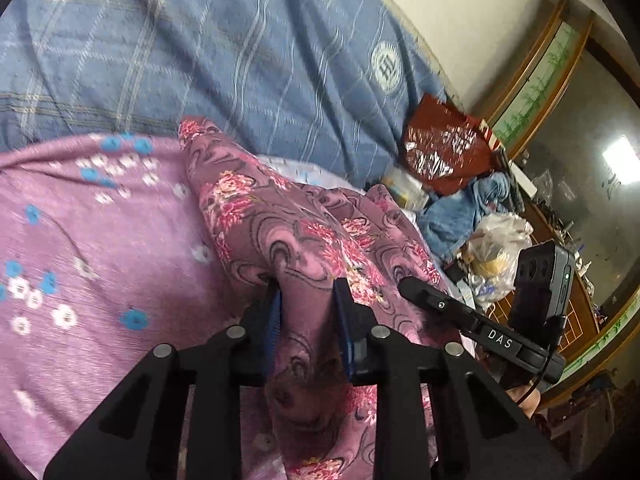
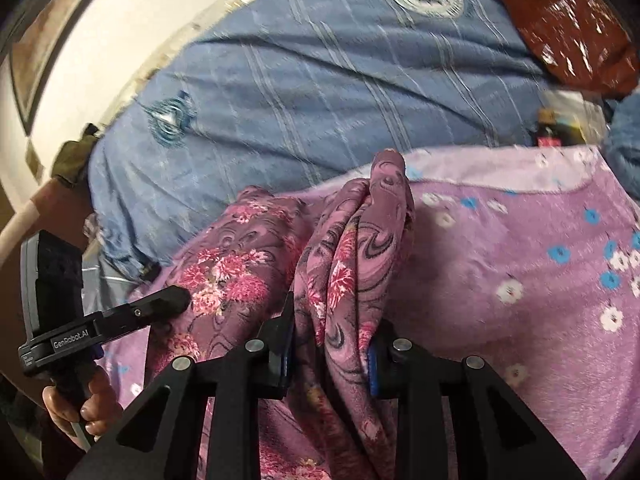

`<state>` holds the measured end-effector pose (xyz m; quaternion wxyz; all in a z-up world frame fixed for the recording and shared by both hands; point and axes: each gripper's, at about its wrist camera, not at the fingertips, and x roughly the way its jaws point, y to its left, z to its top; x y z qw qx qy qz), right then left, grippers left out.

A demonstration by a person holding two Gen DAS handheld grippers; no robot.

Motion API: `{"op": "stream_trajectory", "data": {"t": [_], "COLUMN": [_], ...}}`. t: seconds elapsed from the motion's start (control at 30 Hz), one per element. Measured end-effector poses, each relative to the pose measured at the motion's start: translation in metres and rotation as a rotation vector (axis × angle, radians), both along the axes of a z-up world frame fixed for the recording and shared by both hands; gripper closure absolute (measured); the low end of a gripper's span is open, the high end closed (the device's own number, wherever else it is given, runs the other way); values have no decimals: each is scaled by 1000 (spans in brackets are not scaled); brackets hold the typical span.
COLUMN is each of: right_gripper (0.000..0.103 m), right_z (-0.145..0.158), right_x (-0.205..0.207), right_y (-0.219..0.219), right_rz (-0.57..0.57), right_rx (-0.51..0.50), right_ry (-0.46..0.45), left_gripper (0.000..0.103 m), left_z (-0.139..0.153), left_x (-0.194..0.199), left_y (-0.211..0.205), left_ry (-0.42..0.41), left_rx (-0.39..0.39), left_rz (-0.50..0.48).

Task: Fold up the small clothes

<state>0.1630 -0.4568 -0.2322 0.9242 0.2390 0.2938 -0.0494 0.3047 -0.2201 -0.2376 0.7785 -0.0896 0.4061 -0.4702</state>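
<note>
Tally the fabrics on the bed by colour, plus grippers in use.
Mauve floral garment, bunched, gripped at two spots: 1
Lilac sheet with blue and white flowers: 1
Blue checked quilt with round emblems: 1
Denim-blue crumpled cloth: 1
Black two-finger grippers, left gripper and right gripper: 2
Total: 6
</note>
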Motion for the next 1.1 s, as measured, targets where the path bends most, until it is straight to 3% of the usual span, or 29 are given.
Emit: {"op": "stream_trajectory", "data": {"t": [0.23, 0.37, 0.6, 0.87, 1.0, 1.1], "right_gripper": [76, 76, 76, 76, 74, 67], "right_z": [17, 18, -8, -43, -47, -44], "right_x": [17, 31, 56, 69, 69, 70], "right_y": [43, 72, 109, 128, 123, 116], "right_rz": [67, 121, 189, 204, 208, 211], "right_rx": [20, 25, 44, 32, 44, 61], "right_ry": [-80, -86, -5, 109, 129, 161], "left_gripper": [81, 81, 81, 81, 80, 76], "left_z": [25, 26, 2, -36, -36, -25], "left_x": [1, 2, 4, 16, 20, 21], "left_y": [50, 79, 105, 121, 129, 136], "left_ry": [-57, -78, -71, 31, 58, 26], "left_rx": [-29, -3, 107, 217, 224, 212], "left_rz": [69, 110, 161, 200, 230, 278]}}
